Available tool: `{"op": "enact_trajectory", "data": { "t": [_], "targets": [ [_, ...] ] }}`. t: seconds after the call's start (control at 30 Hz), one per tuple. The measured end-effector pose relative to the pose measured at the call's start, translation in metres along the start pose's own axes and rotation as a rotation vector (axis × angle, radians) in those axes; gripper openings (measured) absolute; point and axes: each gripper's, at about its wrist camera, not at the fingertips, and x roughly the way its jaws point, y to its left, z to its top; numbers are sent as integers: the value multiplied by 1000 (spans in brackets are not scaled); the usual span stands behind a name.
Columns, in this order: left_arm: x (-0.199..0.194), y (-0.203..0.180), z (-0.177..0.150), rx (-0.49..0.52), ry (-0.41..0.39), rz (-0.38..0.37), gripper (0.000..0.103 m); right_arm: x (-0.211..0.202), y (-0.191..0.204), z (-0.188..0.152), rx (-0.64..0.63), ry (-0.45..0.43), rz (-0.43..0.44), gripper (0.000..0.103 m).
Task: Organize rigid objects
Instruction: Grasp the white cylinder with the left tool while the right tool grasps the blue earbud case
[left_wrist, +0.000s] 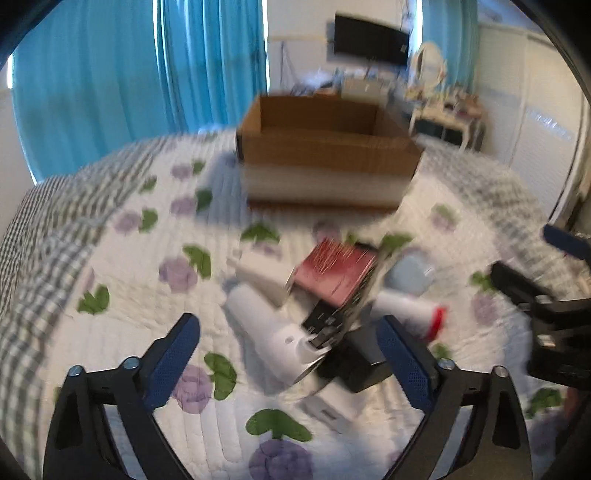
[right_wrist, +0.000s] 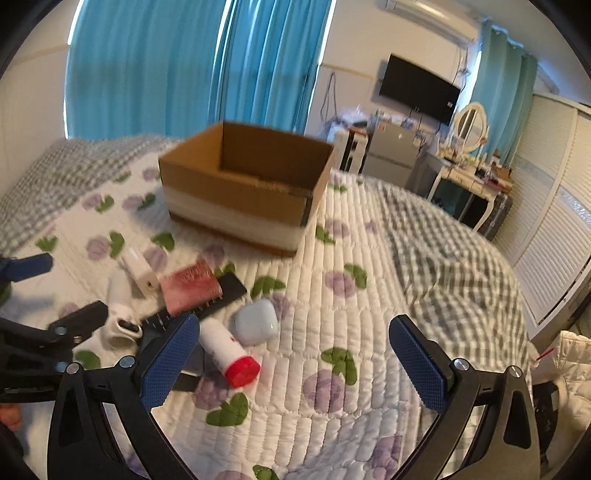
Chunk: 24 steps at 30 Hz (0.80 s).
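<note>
- Left gripper (left_wrist: 288, 365): jaws spread wide, nothing between the pads, hovering over the near end of the pile on the bed (left_wrist: 122, 280). The left-wrist view is motion-blurred.
- Right gripper (right_wrist: 293, 360): jaws also spread wide and empty, over bare quilt to the right of the pile; its left finger (right_wrist: 168, 360) overlaps the pile's edge in the picture, contact not clear.
- Box (right_wrist: 243, 184): open cardboard, upright on the bed beyond the pile and well apart from it. No contents visible in the part of the inside that shows.
- Pile, all lying on the quilt between the grippers and the box:
  - white tube (right_wrist: 225, 345) with red cap (right_wrist: 242, 370), on its side, cap end toward the camera
  - pale blue case (right_wrist: 256, 322) just beside the tube, on its far right
  - pink box (right_wrist: 190, 286) lying on top of a black comb (right_wrist: 221, 295)
  - white block (right_wrist: 138, 271) left of the pink box, touching it
  - white bottle (left_wrist: 266, 332), on its side, at the left of the pile, with its open end toward the left gripper
  - dark flat item (left_wrist: 354, 365) under the near end, too blurred to identify
- Background: blue curtains (right_wrist: 166, 66), wall TV (right_wrist: 419, 88), dresser with round mirror (right_wrist: 469, 123).
</note>
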Motion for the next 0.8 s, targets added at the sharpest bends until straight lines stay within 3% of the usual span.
{"op": "enact_trajectory", "data": {
  "t": [0.13, 0.27, 0.4, 0.5, 0.53, 0.57, 0.7, 0.8],
  "targets": [
    [32, 14, -8, -75, 105, 35, 83, 25, 2, -8, 4, 66, 47, 103],
    [44, 24, -8, -150, 139, 3, 83, 37, 7, -13, 9, 95, 78, 103],
    [60, 29, -2, -192, 167, 63, 82, 41, 13, -15, -5, 108, 80, 103],
    [76, 29, -3, -227, 223, 33, 68, 43, 13, -16, -8, 117, 78, 103],
    [78, 26, -4, -207, 233, 48, 60, 44, 13, -16, -5, 120, 78, 103],
    [78, 23, -5, -179, 232, 61, 44, 44, 12, -16, -2, 122, 78, 103],
    [67, 20, -6, -133, 222, 57, 44, 46, 8, -14, 19, 130, 92, 103],
    [48, 18, 0, -96, 166, 85, 44, 52, 8, -6, 23, 130, 92, 103]
  ]
}}
